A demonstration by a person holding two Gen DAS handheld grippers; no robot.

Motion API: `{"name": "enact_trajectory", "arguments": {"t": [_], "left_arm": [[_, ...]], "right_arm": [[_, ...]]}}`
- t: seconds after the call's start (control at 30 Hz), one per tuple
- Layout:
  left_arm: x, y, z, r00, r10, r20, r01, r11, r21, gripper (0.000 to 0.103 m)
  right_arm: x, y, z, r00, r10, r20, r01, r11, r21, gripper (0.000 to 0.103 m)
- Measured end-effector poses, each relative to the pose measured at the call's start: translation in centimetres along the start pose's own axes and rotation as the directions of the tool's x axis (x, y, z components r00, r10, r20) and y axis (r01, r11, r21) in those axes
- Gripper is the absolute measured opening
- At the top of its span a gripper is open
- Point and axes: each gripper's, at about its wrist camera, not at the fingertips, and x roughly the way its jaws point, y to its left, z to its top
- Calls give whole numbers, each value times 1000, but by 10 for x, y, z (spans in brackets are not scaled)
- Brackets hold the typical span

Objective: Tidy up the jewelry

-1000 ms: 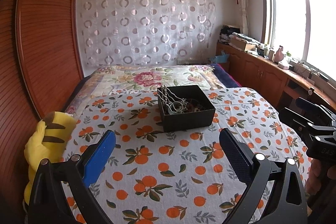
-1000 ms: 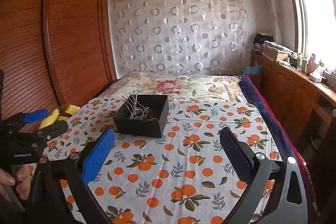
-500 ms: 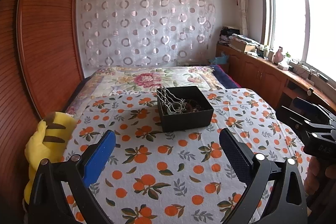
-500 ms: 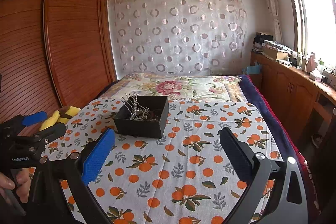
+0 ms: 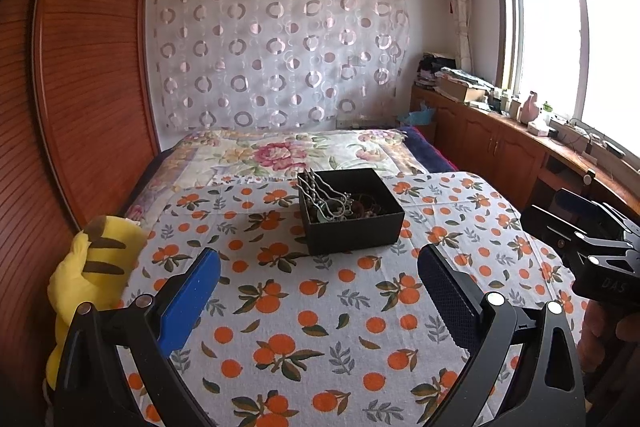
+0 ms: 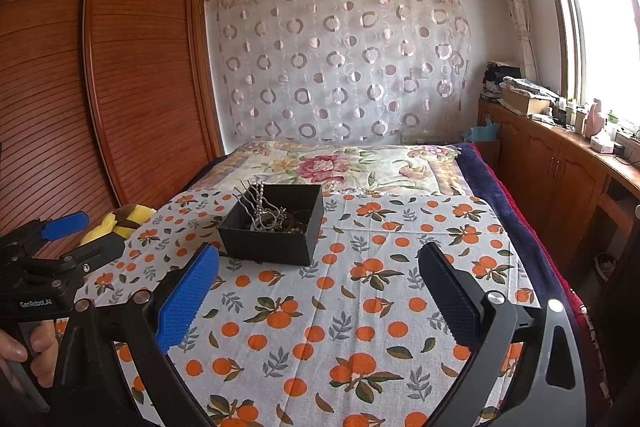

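A black open box (image 5: 352,231) (image 6: 268,247) sits on the orange-print cloth (image 5: 320,307) (image 6: 340,307) spread over the bed. A tangle of silver jewelry (image 5: 326,199) (image 6: 262,213) fills it, with hairpin prongs sticking up over its left rim. My left gripper (image 5: 318,287) hovers open, short of the box, nothing between its fingers. My right gripper (image 6: 318,287) is open too, below and right of the box. Each gripper shows at the edge of the other's view, the right gripper (image 5: 588,235) and the left gripper (image 6: 68,239).
A yellow striped plush toy (image 5: 92,275) (image 6: 120,223) lies at the cloth's left edge beside a wooden slatted wardrobe (image 5: 80,87). A floral bedspread (image 5: 288,155) extends behind the box. Wooden cabinets (image 5: 500,147) with clutter run along the window wall on the right. A hand (image 6: 28,351) grips the left tool.
Both views have shifted slightly; the box sits a touch lower and nearer in the frames. Both grippers stay open and empty.
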Motion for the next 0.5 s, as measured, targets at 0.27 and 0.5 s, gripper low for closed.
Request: {"name": "enact_trajectory", "arguments": {"t": [0.27, 0.5], "left_arm": [[-1, 0, 1, 1000, 1, 0, -1, 1000, 0, 95], [0, -1, 1, 1000, 0, -3, 0, 1000, 2, 95]], "right_arm": [[0, 1, 1, 1000, 4, 0, -4, 1000, 3, 101], [0, 0, 0, 1000, 1, 1, -1, 1000, 1, 101]]}}
